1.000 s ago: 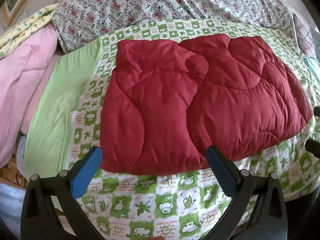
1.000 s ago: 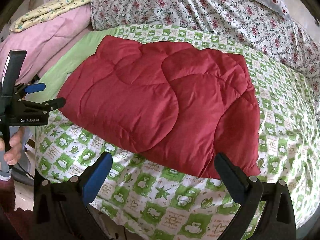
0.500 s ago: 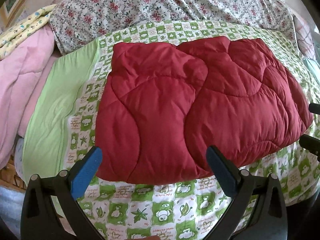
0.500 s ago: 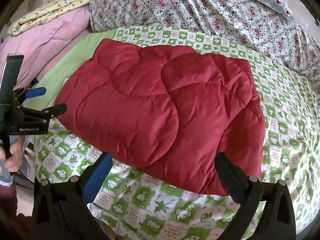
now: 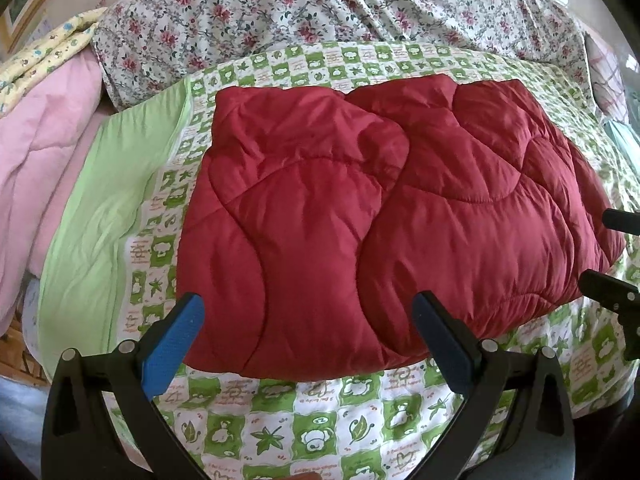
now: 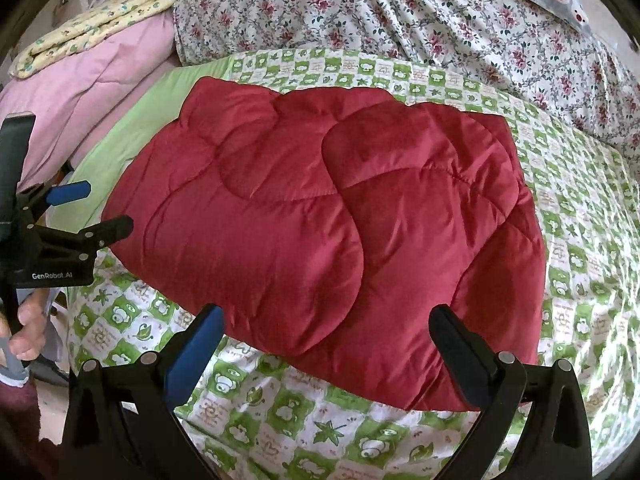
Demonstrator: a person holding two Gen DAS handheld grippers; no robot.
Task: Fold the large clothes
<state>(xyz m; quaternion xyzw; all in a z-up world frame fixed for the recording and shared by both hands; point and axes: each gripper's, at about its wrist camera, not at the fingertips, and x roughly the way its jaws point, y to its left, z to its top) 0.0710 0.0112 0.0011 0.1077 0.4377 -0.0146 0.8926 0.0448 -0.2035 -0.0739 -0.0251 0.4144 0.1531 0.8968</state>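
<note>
A dark red quilted jacket [image 5: 380, 216] lies folded into a thick rectangle on the green-and-white patterned bedspread [image 5: 320, 432]; it also shows in the right wrist view [image 6: 320, 220]. My left gripper [image 5: 308, 336] is open and empty, its fingers just in front of the jacket's near edge. My right gripper [image 6: 326, 346] is open and empty at the near edge toward the jacket's right end. The left gripper also shows at the left of the right wrist view [image 6: 92, 208], beside the jacket's left end.
A floral quilt [image 5: 320, 8] is bunched along the far side of the bed. A pink blanket [image 5: 44, 140] with a yellow patterned one [image 6: 92, 24] on it is piled at the left. A plain green strip [image 5: 100, 220] borders the bedspread.
Both grippers have moved closer to the jacket's near edge, which now reaches between the fingertips. The jacket itself has not moved, and both grippers stay open.
</note>
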